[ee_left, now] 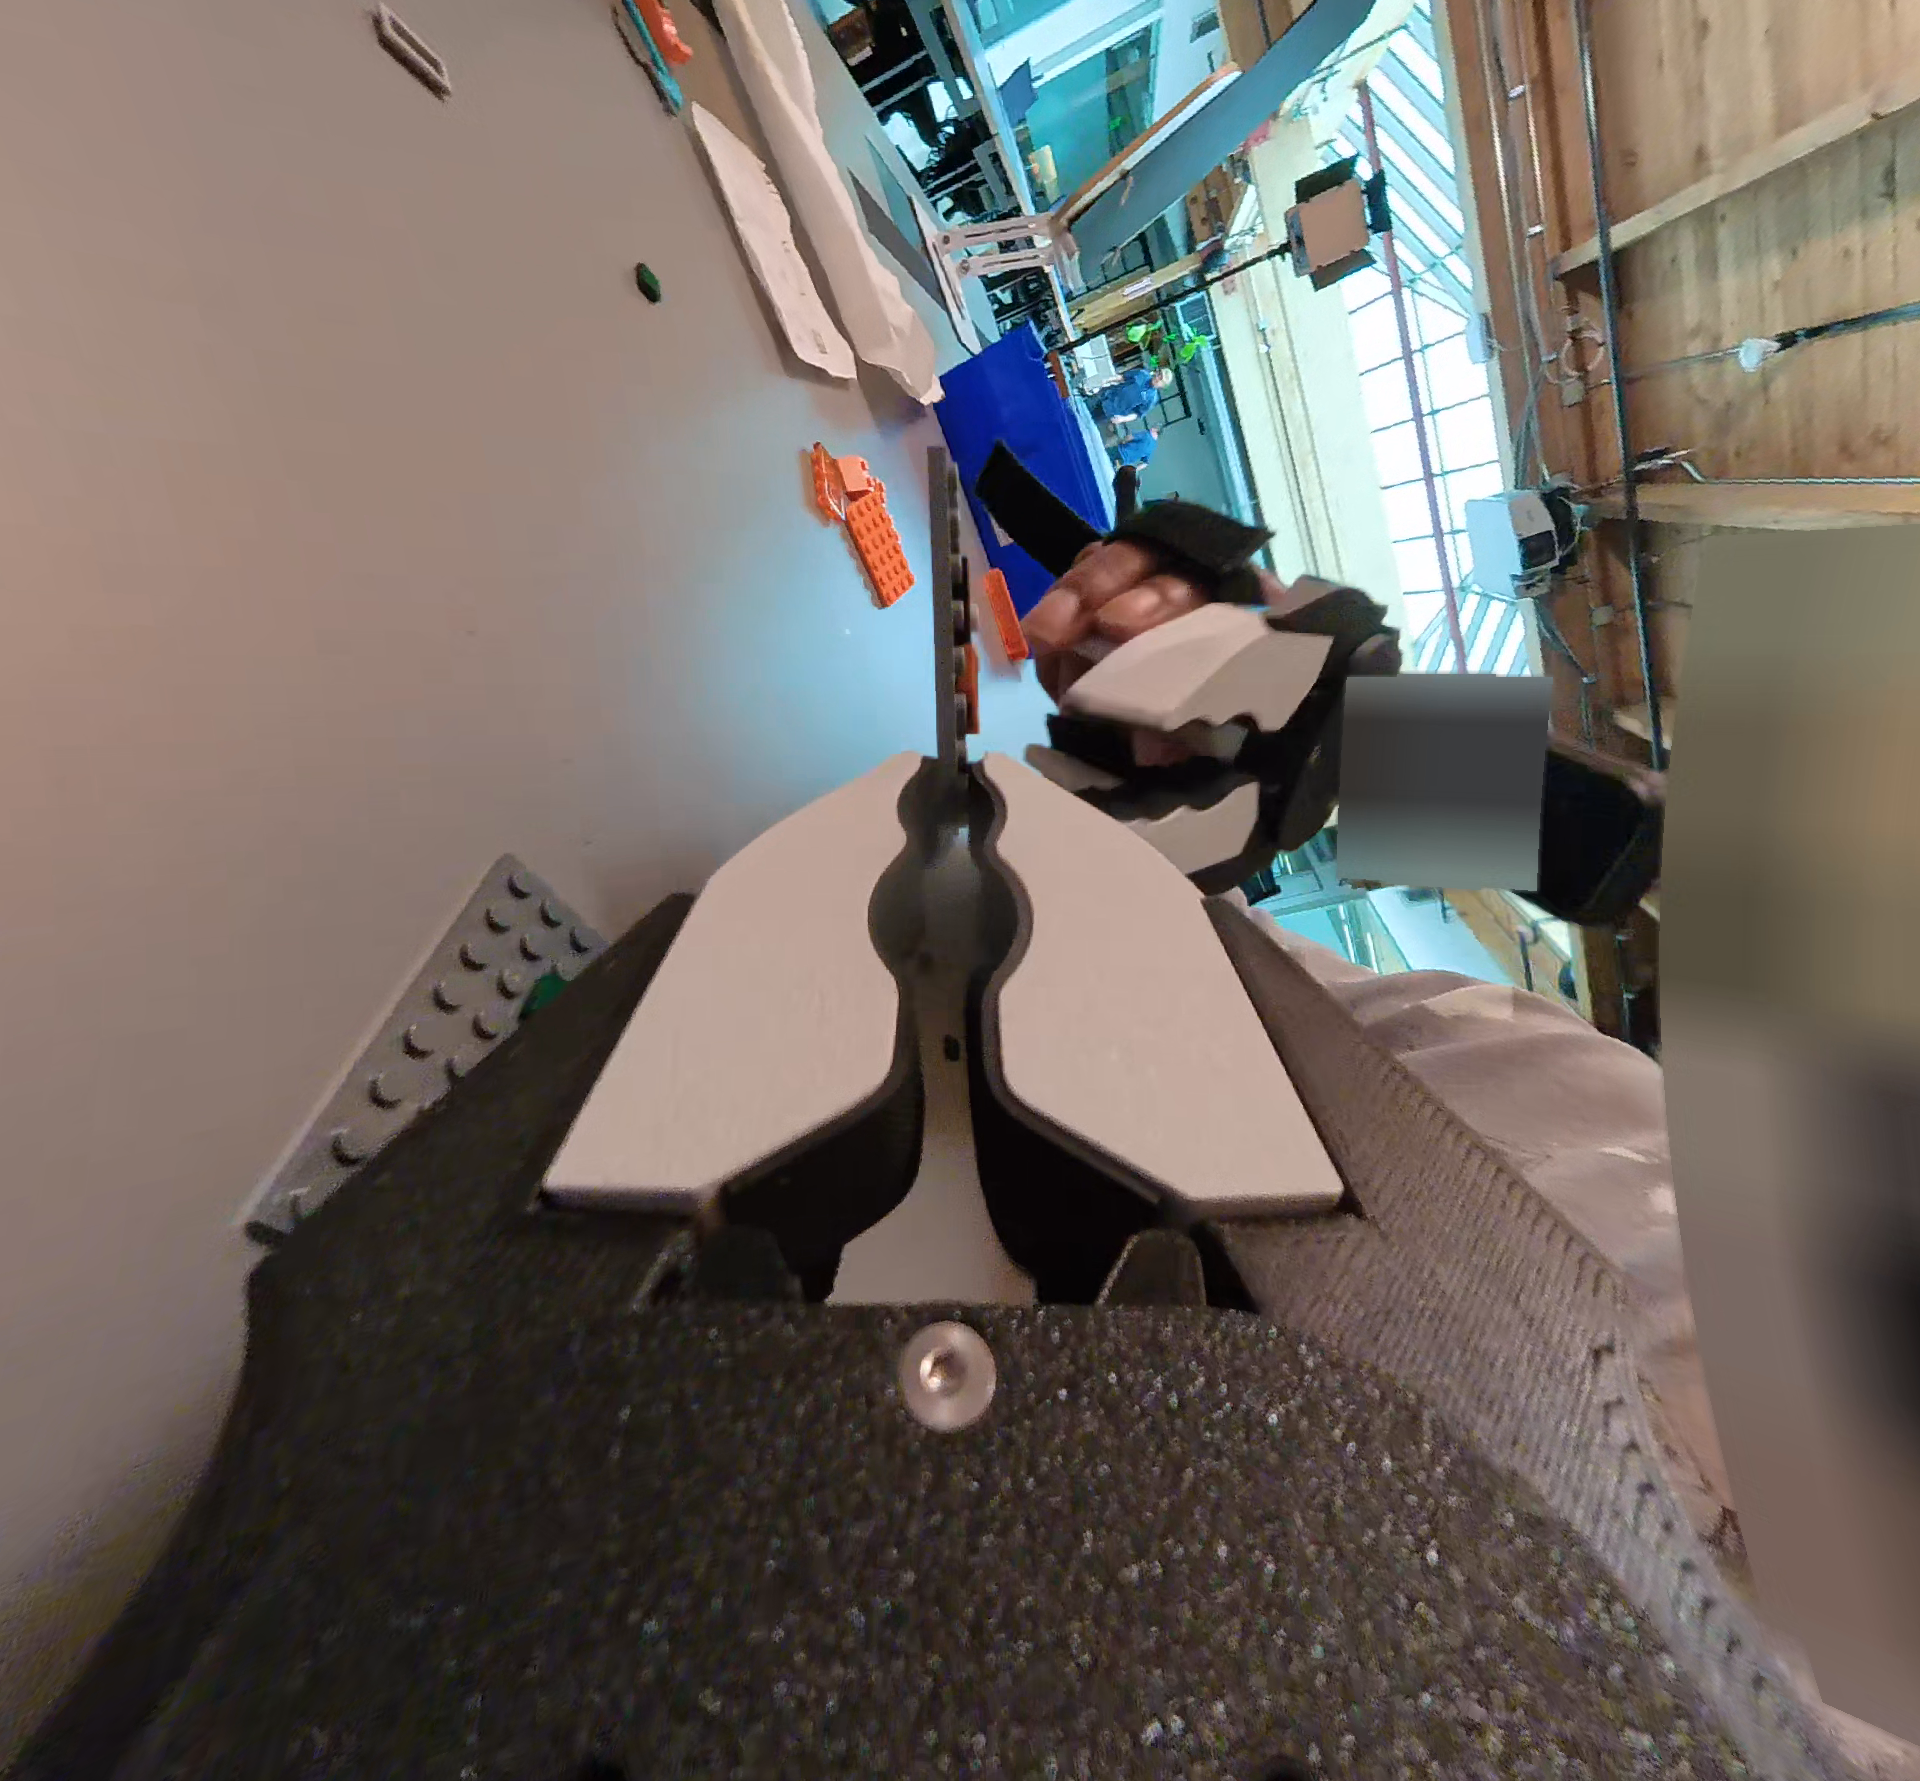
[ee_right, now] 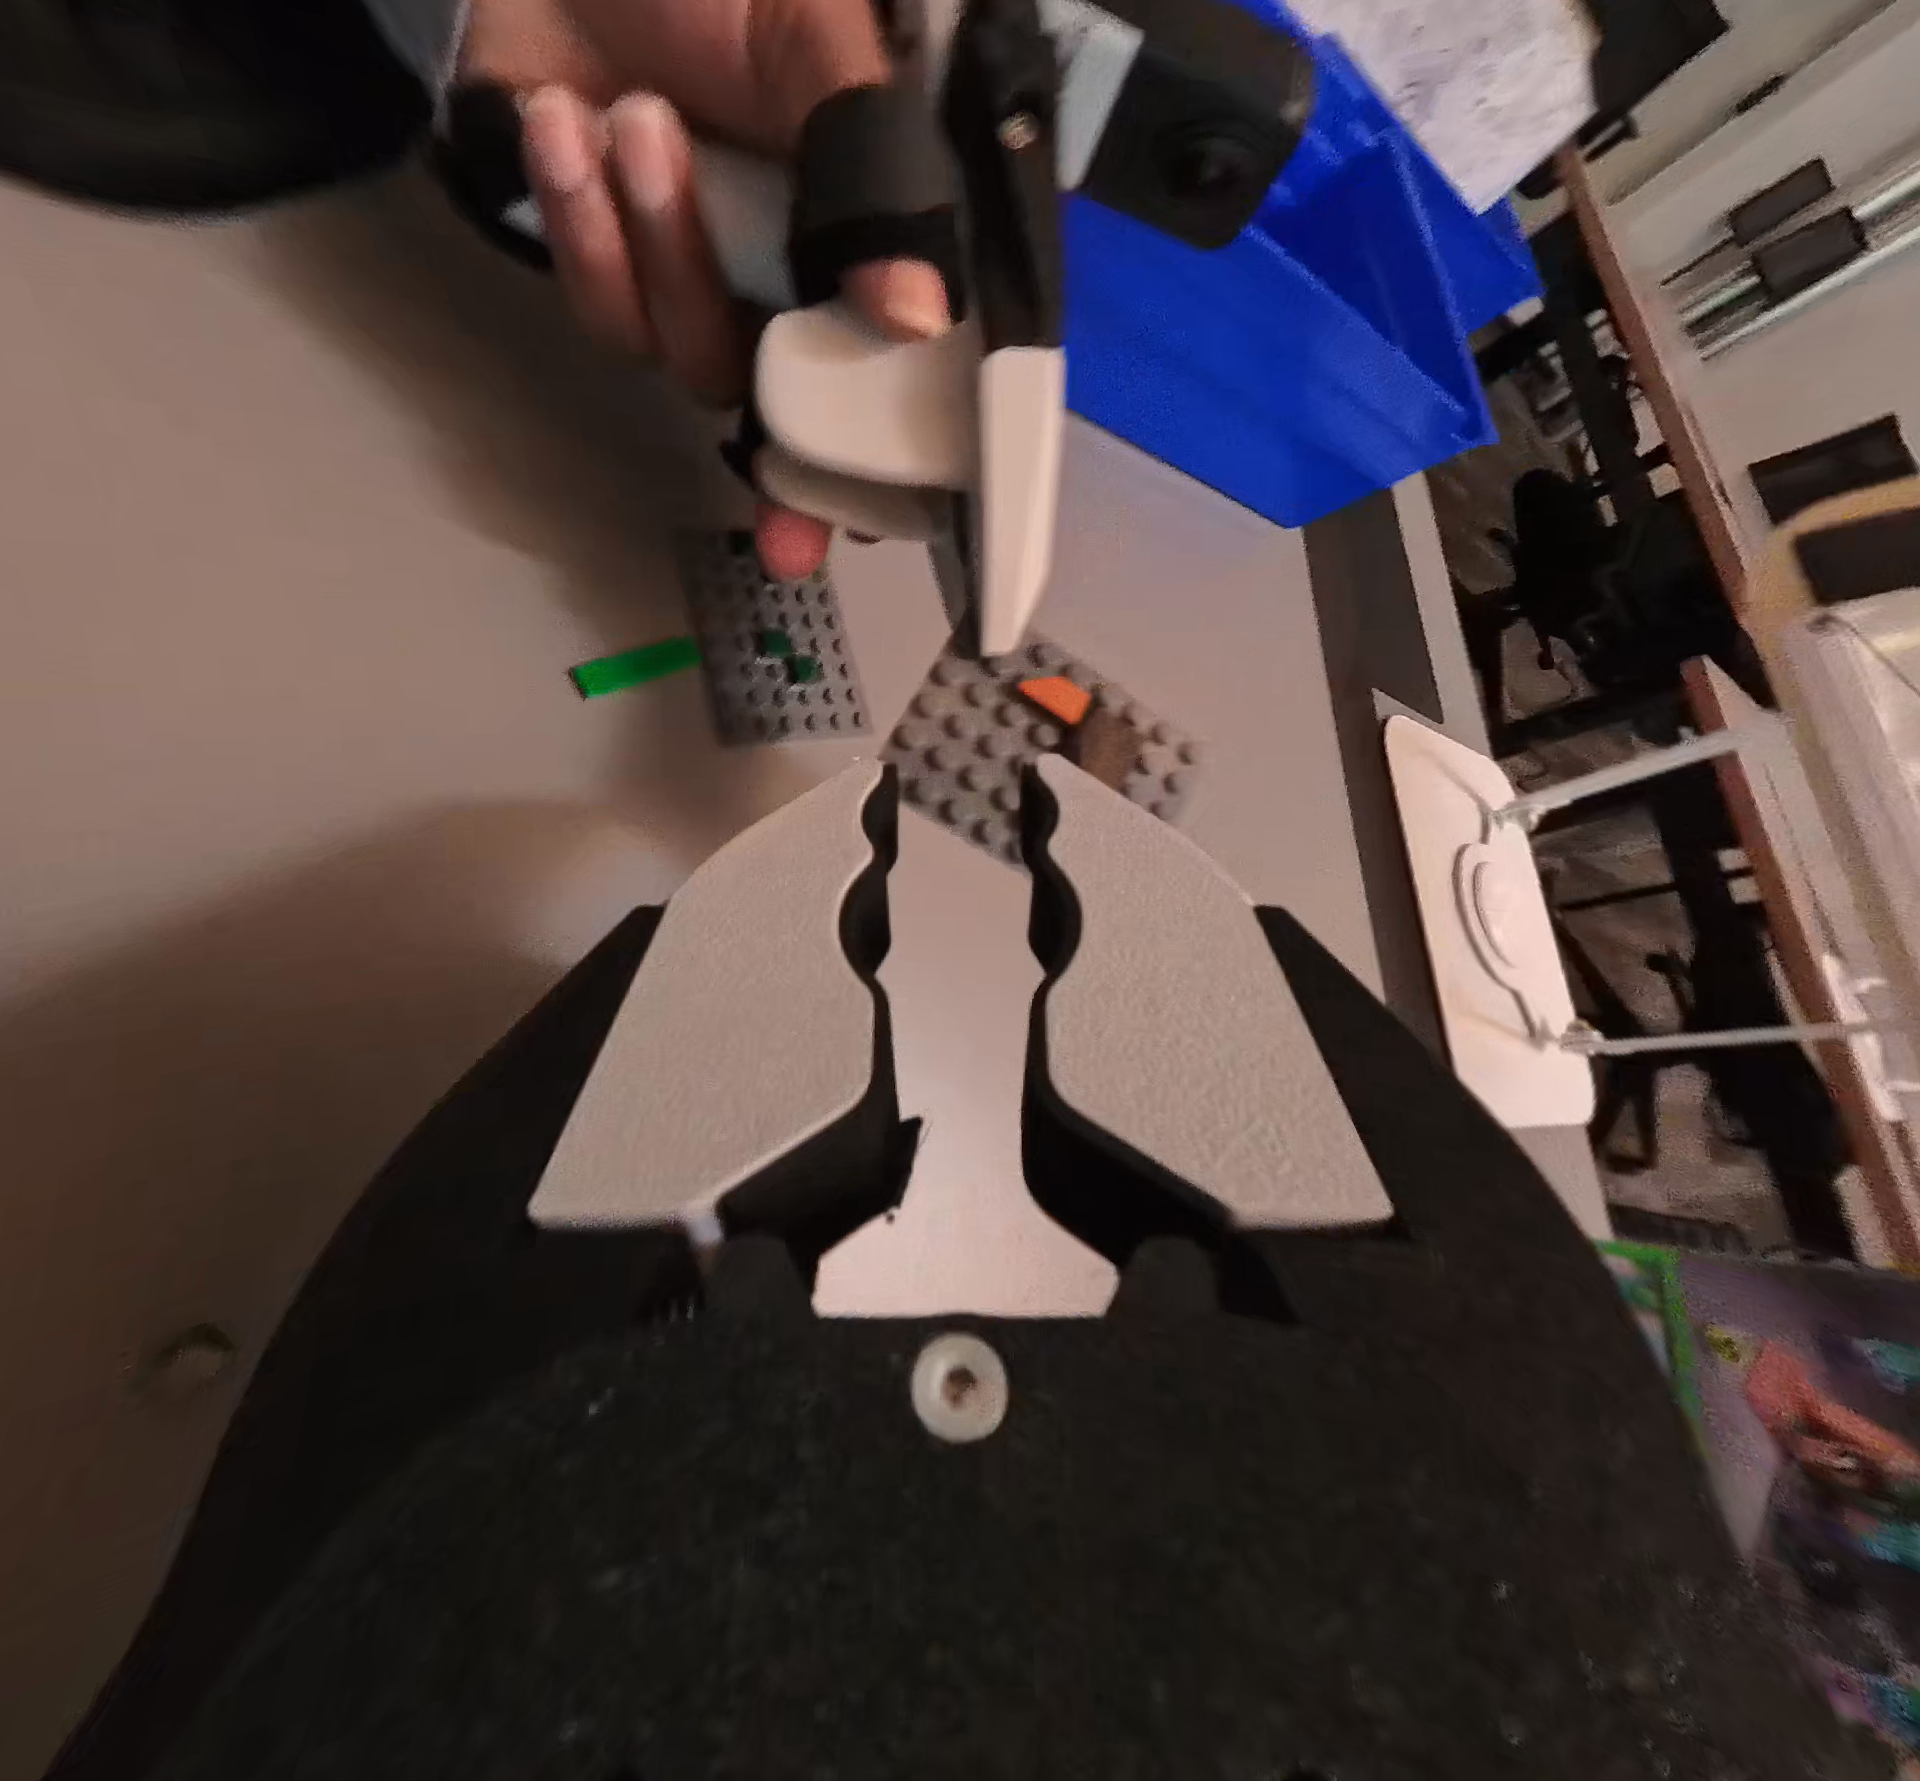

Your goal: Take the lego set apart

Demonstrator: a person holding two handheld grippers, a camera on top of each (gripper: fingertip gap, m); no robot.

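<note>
My left gripper (ee_left: 954,767) is shut on the edge of a grey lego plate (ee_left: 945,609), which stands edge-on above the pale table (ee_left: 416,484). An orange piece (ee_left: 970,677) and dark pieces sit on the plate's studded face. In the right wrist view the same plate (ee_right: 977,755) hangs from the left gripper's fingers (ee_right: 1013,505), with an orange piece (ee_right: 1055,697) and a brown piece (ee_right: 1117,744) on it. My right gripper (ee_right: 956,775) is open and empty, its tips just short of the plate. It also shows in the left wrist view (ee_left: 1055,729), beside the plate.
A second grey plate (ee_right: 774,661) with small green pieces lies flat on the table, with a green strip (ee_right: 634,666) beside it. Loose orange pieces (ee_left: 862,526) lie farther off. A blue bin (ee_right: 1247,349) stands behind. Papers (ee_left: 790,256) lie at the far edge. Less than 4 cm separates the two grippers' tips.
</note>
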